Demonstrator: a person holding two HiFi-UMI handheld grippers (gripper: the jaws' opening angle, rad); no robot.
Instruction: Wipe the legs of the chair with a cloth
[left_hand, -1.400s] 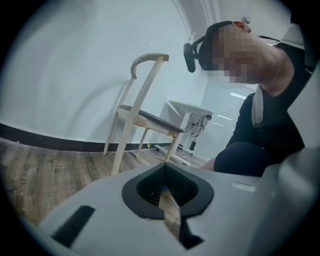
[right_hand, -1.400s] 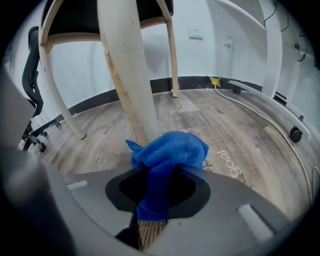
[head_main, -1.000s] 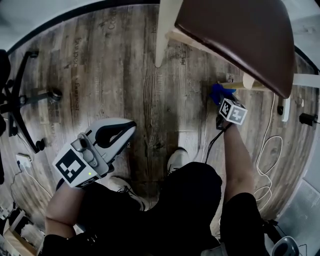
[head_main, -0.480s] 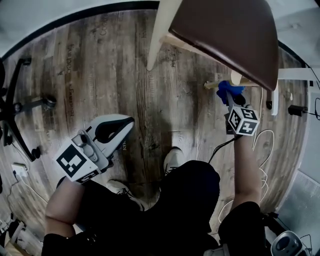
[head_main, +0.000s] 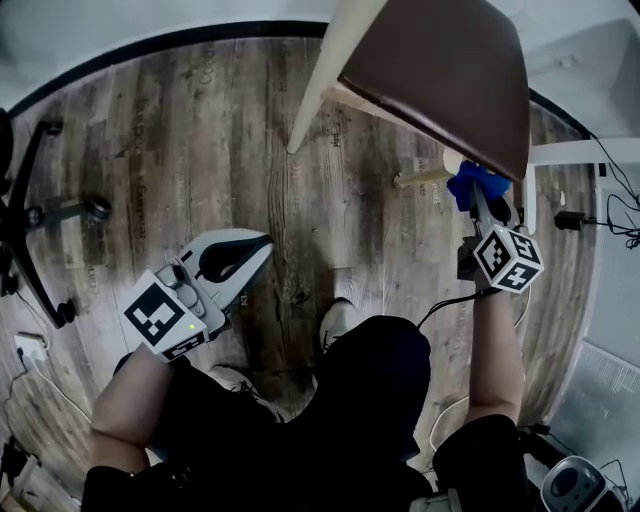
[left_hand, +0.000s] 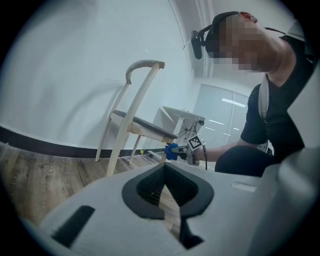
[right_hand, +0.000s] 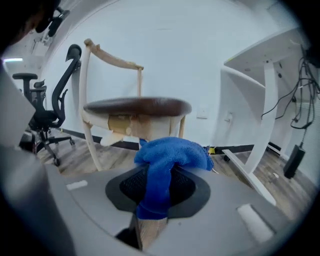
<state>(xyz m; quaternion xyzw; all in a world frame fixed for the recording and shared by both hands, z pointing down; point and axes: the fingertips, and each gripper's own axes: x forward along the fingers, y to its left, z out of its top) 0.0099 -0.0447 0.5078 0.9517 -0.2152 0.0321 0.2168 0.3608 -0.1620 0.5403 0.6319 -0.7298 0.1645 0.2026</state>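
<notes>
The chair has a dark brown seat (head_main: 440, 70) and pale wooden legs. One leg (head_main: 312, 90) slants down at the left; another leg (head_main: 420, 178) pokes out under the seat's near edge. My right gripper (head_main: 482, 198) is shut on a blue cloth (head_main: 476, 183), which sits against the upper end of that second leg, right below the seat. In the right gripper view the cloth (right_hand: 167, 155) bulges over the jaws, with the chair (right_hand: 135, 107) just beyond. My left gripper (head_main: 258, 255) hangs low at the left, shut and empty, away from the chair (left_hand: 135, 125).
A black office chair's base (head_main: 45, 210) stands at the far left. A white desk frame (right_hand: 260, 125) with hanging cables is close on the right, and cables (head_main: 600, 215) lie on the wood floor there. My shoes (head_main: 335, 325) and legs are below.
My right gripper has carried the blue cloth to the right and up the leg, ending close under the seat. The left gripper has barely moved.
</notes>
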